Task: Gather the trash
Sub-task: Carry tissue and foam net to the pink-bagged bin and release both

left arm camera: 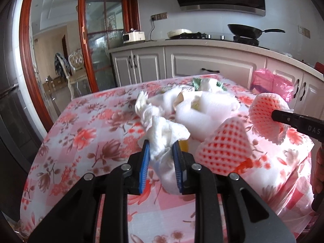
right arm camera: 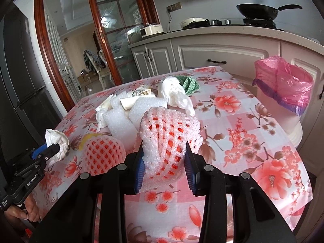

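The left tool [left arm camera: 161,147] pinches a crumpled white tissue [left arm camera: 162,129]. The right tool [right arm camera: 165,147] clamps a pink foam fruit net [right arm camera: 168,133]. Both are above the floral table [right arm camera: 253,141]. Behind the net lie white foam pieces [right arm camera: 121,121]; a pink-lined bin [right arm camera: 283,87] stands to its right.

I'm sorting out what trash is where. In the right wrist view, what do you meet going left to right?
left gripper holding crumpled tissue → foam net on the table → foam net in the right gripper → pink-lined bin
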